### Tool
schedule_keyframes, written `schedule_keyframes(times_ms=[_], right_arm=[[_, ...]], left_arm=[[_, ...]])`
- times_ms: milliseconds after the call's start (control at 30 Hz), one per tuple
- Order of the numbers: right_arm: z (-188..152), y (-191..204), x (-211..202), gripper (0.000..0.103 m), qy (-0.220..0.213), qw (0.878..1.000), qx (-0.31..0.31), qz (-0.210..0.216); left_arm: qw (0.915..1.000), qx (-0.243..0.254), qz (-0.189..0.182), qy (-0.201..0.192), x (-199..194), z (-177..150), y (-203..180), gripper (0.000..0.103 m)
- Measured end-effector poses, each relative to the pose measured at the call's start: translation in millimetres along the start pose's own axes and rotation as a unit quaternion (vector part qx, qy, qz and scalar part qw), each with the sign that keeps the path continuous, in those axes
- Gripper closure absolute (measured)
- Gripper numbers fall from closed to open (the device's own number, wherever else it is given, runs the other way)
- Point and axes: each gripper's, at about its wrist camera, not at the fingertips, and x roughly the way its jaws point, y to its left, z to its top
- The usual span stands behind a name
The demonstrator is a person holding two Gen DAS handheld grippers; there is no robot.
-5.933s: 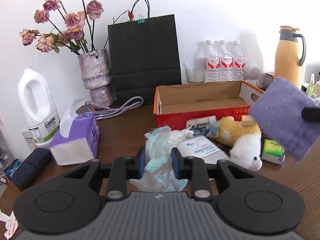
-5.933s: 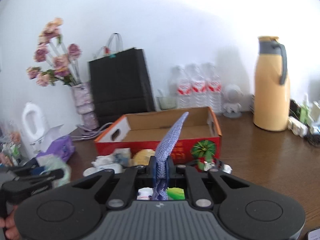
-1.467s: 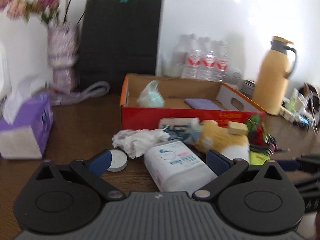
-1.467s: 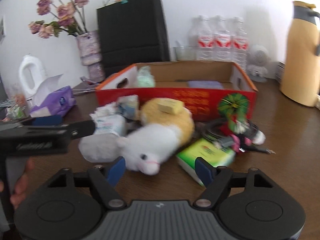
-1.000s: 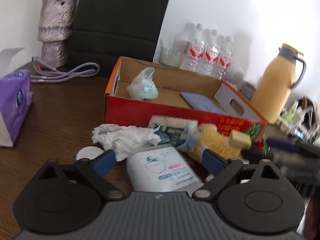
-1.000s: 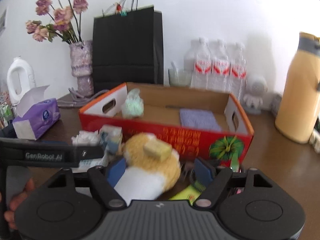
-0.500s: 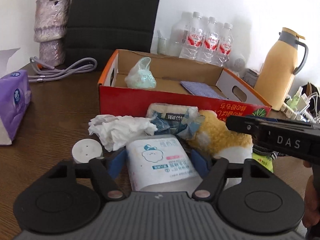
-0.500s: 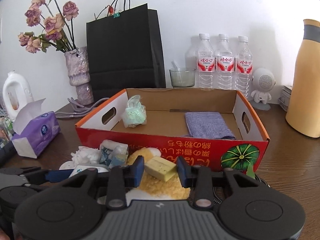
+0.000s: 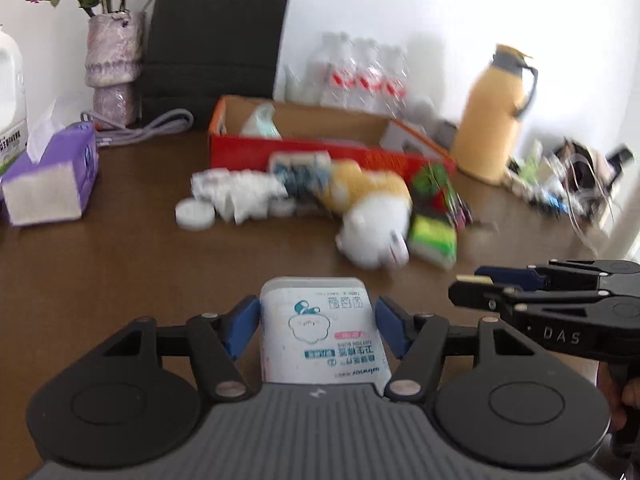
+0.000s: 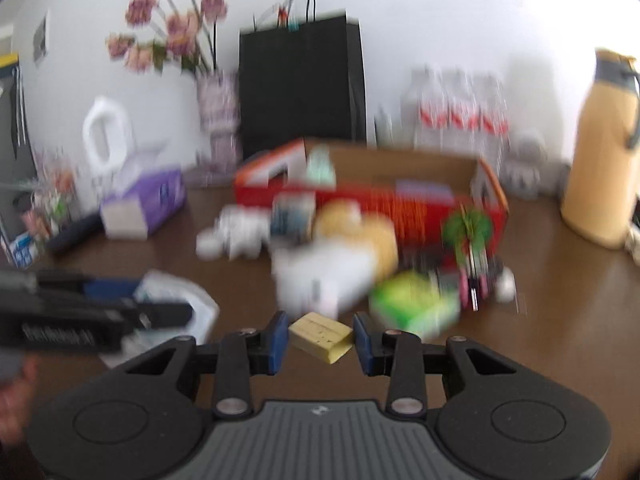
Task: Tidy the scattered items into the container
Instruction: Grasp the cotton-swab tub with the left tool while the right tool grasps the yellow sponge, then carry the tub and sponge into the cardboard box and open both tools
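My left gripper [image 9: 318, 330] is shut on a white cotton bud pack [image 9: 322, 332] and holds it above the table, well back from the pile. My right gripper [image 10: 321, 338] is shut on a yellow block [image 10: 320, 336], also lifted. The red cardboard box [image 9: 320, 148] stands at the back with a green plastic bag [image 9: 262, 122] and a purple cloth [image 10: 424, 190] inside. In front of it lie a crumpled tissue [image 9: 236, 190], a white lid [image 9: 194, 214], a yellow and white plush toy [image 9: 372, 208] and a green packet [image 9: 434, 236].
A purple tissue box [image 9: 52, 180] and a white jug [image 9: 10, 92] are at the left. A vase [image 9: 114, 68], black paper bag [image 9: 216, 44], water bottles [image 9: 360, 76] and a yellow thermos [image 9: 494, 112] line the back wall. Clutter with cables [image 9: 576, 184] lies at the right.
Both grippers have closed on their items and pulled back and up from the pile: the left with the cotton bud pack, the right with the yellow block off the plush toy.
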Motion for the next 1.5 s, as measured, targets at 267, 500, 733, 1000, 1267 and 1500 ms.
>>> schedule_keyframes(times_ms=[267,500,733,1000,1267,1500], right_arm=[[-40,6,-13,0.067,0.02,1.0,-0.001,-0.018],[-43,15,-26,0.051,0.032,0.999,0.022,-0.035],[-39,15,-19,0.05,0.024,0.996,0.074,-0.042],[-34,30,-20,0.063,-0.006,0.998,0.043,-0.04],[-39,27,-9,0.073,0.019,0.998,0.027,-0.051],[3,5,-11,0.073,-0.031,0.998,0.034,-0.048]], left_arm=[[0.9992,0.032,0.022,-0.006,-3,-13,-12,0.034],[0.9981,0.041,0.044,-0.014,-3,-22,-20,0.025],[0.9988,0.035,0.032,-0.015,-3,-24,-15,0.036],[0.999,0.033,0.026,-0.018,-3,-25,-13,0.036],[0.9991,0.017,0.029,-0.026,-3,-23,-9,0.037],[0.9963,-0.013,0.021,-0.083,-6,28,-4,0.037]])
